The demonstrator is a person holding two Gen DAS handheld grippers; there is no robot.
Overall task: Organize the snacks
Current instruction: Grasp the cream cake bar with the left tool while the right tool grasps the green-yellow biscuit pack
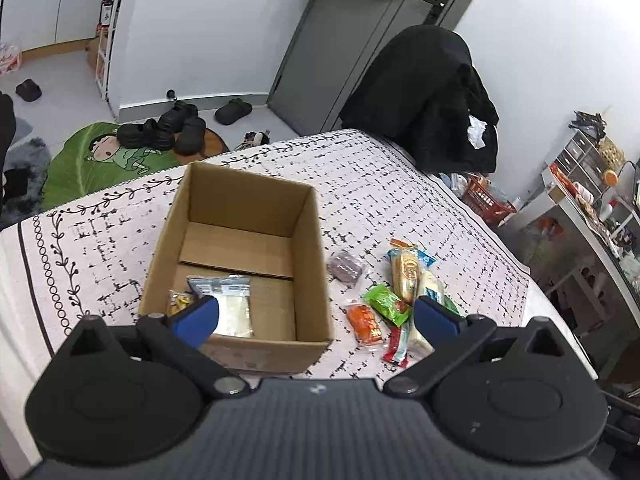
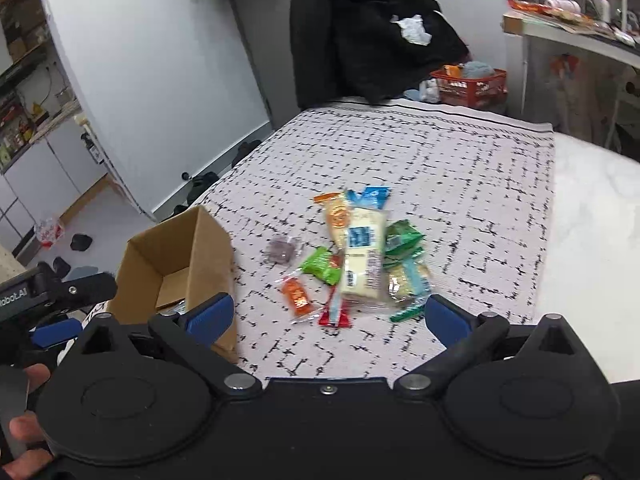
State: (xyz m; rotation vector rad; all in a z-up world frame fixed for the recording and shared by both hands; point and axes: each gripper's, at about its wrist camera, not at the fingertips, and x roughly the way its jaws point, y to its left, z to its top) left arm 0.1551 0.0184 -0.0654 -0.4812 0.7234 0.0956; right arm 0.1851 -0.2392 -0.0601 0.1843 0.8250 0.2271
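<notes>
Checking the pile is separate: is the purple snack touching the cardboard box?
Apart. The left wrist view shows patterned cloth between the purple snack and the cardboard box.

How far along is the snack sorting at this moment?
Just begun. Done: two packets lie in the cardboard box. In hand: nothing; the left gripper and right gripper are both open and empty. Left: the pile of snacks beside the box on the patterned cloth.
</notes>
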